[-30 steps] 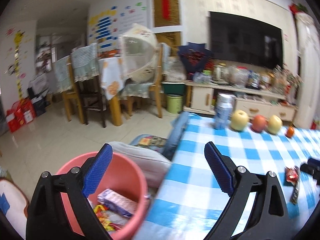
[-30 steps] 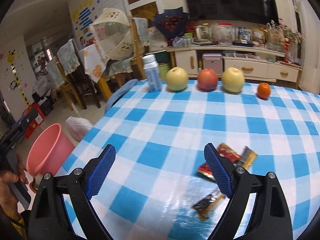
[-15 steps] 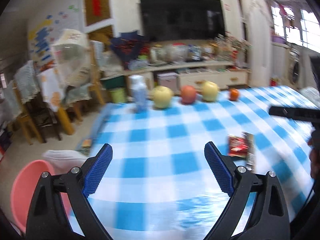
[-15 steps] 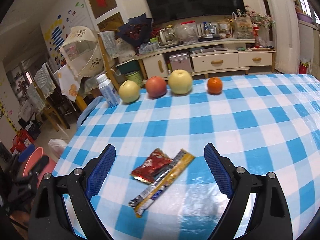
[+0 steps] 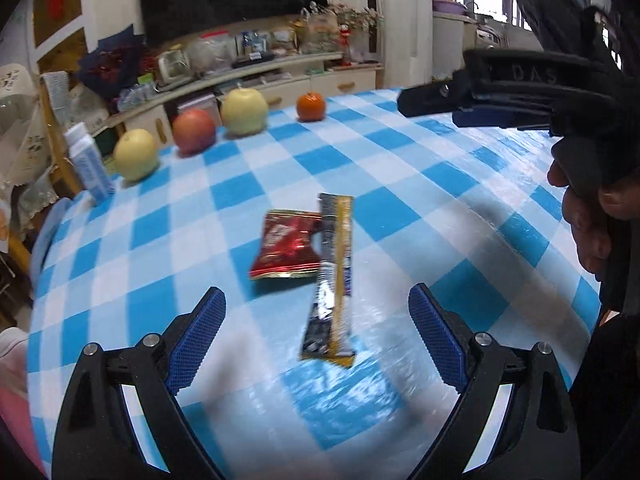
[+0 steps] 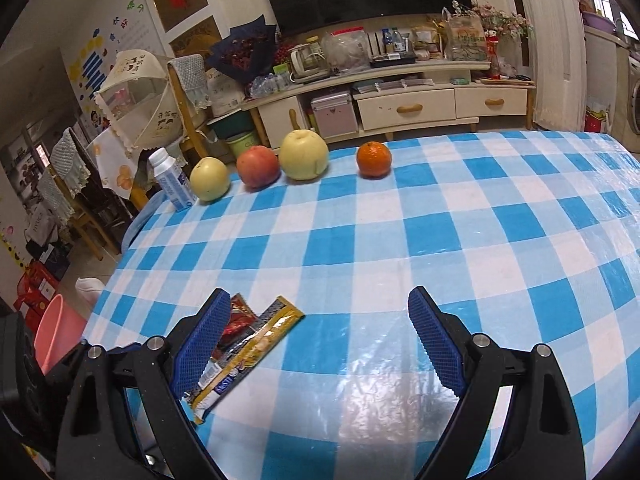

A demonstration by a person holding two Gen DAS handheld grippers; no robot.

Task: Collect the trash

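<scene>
With jaws apart, the left gripper [image 5: 316,334] hovers near the long wrapper [image 5: 334,276], which touches the red packet [image 5: 286,250], so one could slide away.

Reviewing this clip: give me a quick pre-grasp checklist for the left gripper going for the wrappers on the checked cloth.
1. Left gripper jaws open, empty: ok.
2. Long silver-and-gold stick wrapper ahead between the jaws: ok.
3. Crinkled red foil wrapper touches the stick wrapper, may shift: not ok.
4. Right gripper open, empty: ok.
5. Right gripper hangs over the cloth beyond the wrappers, out of the approach: ok.
6. Pink plastic bucket contents: cannot tell.
</scene>
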